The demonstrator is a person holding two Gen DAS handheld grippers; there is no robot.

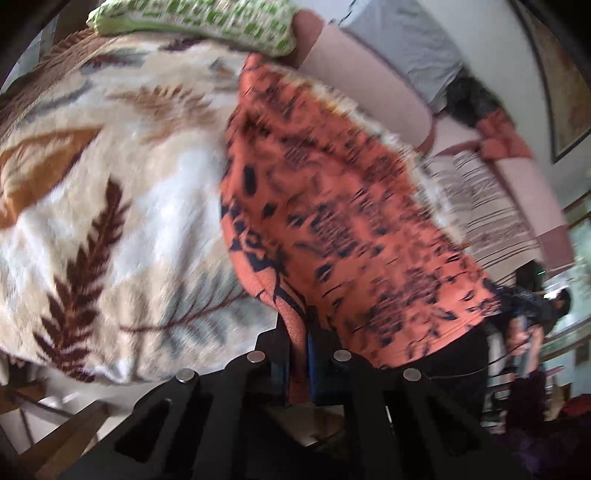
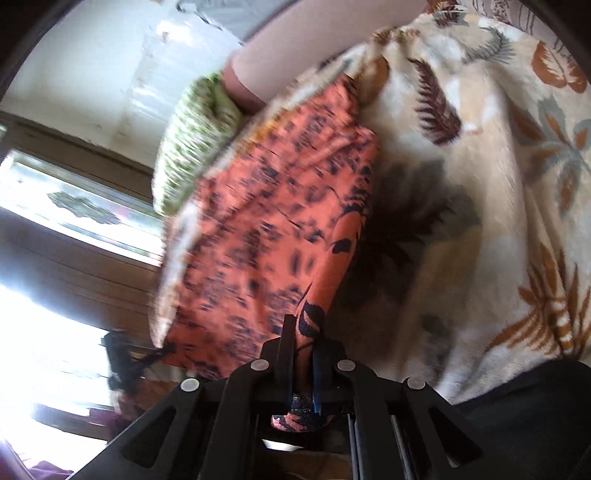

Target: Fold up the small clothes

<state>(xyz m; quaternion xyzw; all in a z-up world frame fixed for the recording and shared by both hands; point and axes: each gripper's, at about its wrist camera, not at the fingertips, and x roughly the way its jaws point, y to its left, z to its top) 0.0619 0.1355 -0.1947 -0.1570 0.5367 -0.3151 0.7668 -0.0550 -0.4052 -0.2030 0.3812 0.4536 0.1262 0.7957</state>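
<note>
While your left gripper (image 1: 299,332) and right gripper (image 2: 303,350) both clamp orange patterned garment (image 1: 332,206), cloth hangs stretched over leaf-print blanket (image 1: 110,166); green garment (image 1: 207,22) at blanket's far edge.

I can read no writing, label, brand, number or sign in either wrist view. Both pictures are blurred, and the patterned cloths carry only leaf shapes and dark blotches, not letters.
</note>
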